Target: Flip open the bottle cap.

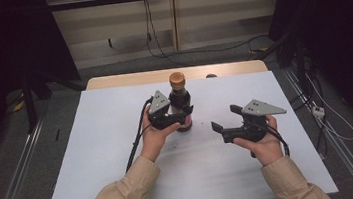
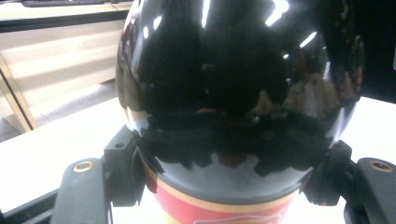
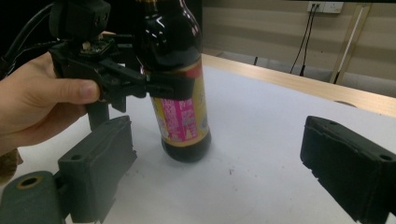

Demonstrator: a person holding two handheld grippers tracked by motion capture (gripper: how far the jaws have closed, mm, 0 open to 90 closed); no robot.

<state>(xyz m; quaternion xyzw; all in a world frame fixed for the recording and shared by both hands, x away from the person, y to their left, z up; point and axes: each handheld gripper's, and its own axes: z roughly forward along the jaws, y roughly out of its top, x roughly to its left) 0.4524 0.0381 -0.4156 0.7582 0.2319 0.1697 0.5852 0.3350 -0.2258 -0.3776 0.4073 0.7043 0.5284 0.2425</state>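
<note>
One dark sauce bottle (image 1: 180,101), brown cap, pink label, upright near far edge of bench (image 1: 120,151). One bench, white top. Two tongs: left tongs (image 1: 180,114), right tongs (image 1: 225,119). Two hands, two beige sleeves. One small round brown thing (image 1: 211,76) at far edge.

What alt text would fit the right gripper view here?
A dark sauce bottle with a pink label stands on the white table, clamped by the left tool in a person's hand. The right tool is open in the foreground, short of the bottle.
</note>
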